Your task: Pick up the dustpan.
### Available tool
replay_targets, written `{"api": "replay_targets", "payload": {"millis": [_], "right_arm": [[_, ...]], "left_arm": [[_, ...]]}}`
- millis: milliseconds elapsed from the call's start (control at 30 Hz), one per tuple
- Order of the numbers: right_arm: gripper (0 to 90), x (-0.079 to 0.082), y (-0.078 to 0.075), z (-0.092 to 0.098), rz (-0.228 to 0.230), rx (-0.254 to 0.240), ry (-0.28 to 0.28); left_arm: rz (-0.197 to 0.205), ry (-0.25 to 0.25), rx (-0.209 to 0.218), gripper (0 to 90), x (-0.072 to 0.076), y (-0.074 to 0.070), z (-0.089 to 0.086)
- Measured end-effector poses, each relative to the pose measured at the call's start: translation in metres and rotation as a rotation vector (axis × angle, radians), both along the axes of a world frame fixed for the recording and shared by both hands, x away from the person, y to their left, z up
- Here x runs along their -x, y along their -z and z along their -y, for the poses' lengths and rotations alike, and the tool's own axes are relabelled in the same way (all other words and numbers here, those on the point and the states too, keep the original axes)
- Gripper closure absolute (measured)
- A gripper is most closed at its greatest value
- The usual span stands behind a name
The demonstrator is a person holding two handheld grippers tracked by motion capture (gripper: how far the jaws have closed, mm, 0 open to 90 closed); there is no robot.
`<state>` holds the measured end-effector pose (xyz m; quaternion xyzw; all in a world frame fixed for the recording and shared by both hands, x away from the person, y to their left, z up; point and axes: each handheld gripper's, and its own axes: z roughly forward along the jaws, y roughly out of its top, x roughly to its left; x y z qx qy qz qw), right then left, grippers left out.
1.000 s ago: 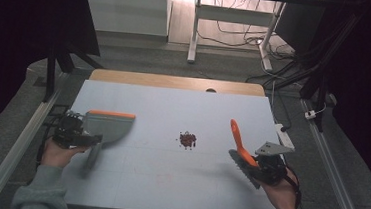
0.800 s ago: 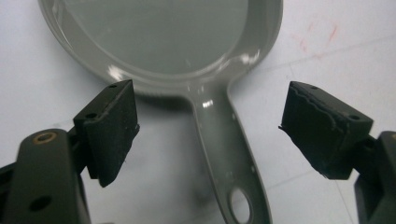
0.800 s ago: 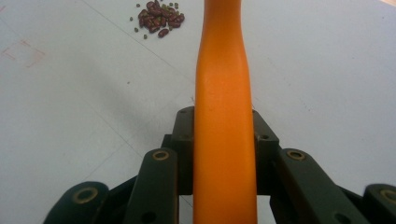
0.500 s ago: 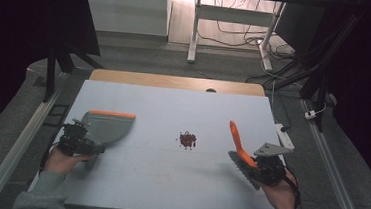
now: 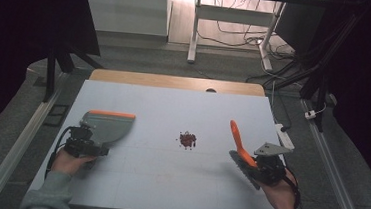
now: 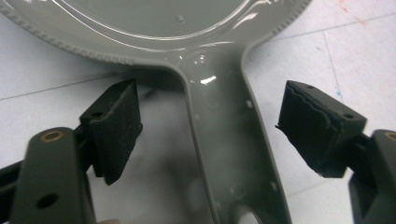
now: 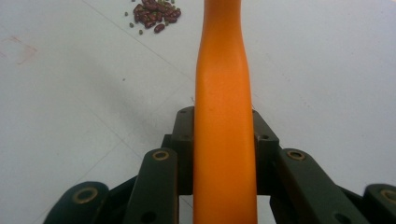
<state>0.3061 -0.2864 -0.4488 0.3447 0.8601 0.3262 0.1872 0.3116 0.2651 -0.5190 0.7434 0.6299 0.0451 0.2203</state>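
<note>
Nearest the person's side of the table (image 5: 131,190), two hands are reaching in from below, each carrying a gripper. The left gripper (image 5: 82,144) is sitting low over the pale blue surface near the left edge, and its jaws are standing apart on either side of the grey handle of the dustpan (image 6: 224,140); the black pads (image 6: 114,123) are not pressing on the handle, clear gaps showing on both sides, though the jaws have just been closing a little with the handle between them. The dustpan (image 5: 106,127) is lying flat on the table just ahead of that gripper, its orange front lip facing away from the person. Over on the right, the right gripper (image 5: 264,166) is clamping tight on the orange handle of a brush (image 7: 224,116), the jaws pressed against both sides of it. In the high view the brush (image 5: 238,144) is slanting up and away from the hand, its dark bristle end lying low beside the gripper. A bit farther out, between the two tools and well apart from each, a small heap of reddish-brown beans (image 5: 187,139) is resting near the middle of the table, with a few loose ones scattered just beside it.
</note>
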Motion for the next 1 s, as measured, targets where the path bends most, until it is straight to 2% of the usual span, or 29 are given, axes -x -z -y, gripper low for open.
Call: {"api": "replay_targets", "payload": {"millis": [267,333,433,533,567,733,1000], "right_arm": [[70.5,-0.0001,0.0008,-0.0028,-0.003,0.005,0.000],[70.4,-0.0004,0.0011,-0.0039,0.005,0.021,0.000],[70.5,0.0001,0.0022,-0.0053,0.001,0.027,-0.005],[70.4,-0.0004,0.0024,-0.0052,0.000,0.027,-0.004],[70.5,-0.0007,0.0027,-0.0049,0.001,0.027,-0.004],[70.4,-0.0003,0.0026,-0.0040,0.000,0.026,-0.002],[70.4,-0.0004,0.0028,-0.0034,-0.002,0.025,-0.001]], "left_arm": [[0.010,-0.017,0.026,34.0,-0.0062,0.0029,0.0007],[0.016,-0.019,0.019,36.5,-0.0077,0.0032,0.0022],[0.021,-0.034,0.025,44.9,-0.0082,0.0033,0.0008],[0.026,-0.041,0.036,47.8,-0.0082,0.0033,-0.0009],[0.029,-0.039,0.047,55.7,-0.0082,0.0033,-0.0013],[0.034,-0.048,0.042,60.3,-0.0082,0.0037,-0.0020],[0.064,-0.052,0.066,61.6,-0.0059,0.0026,-0.0068]]}}
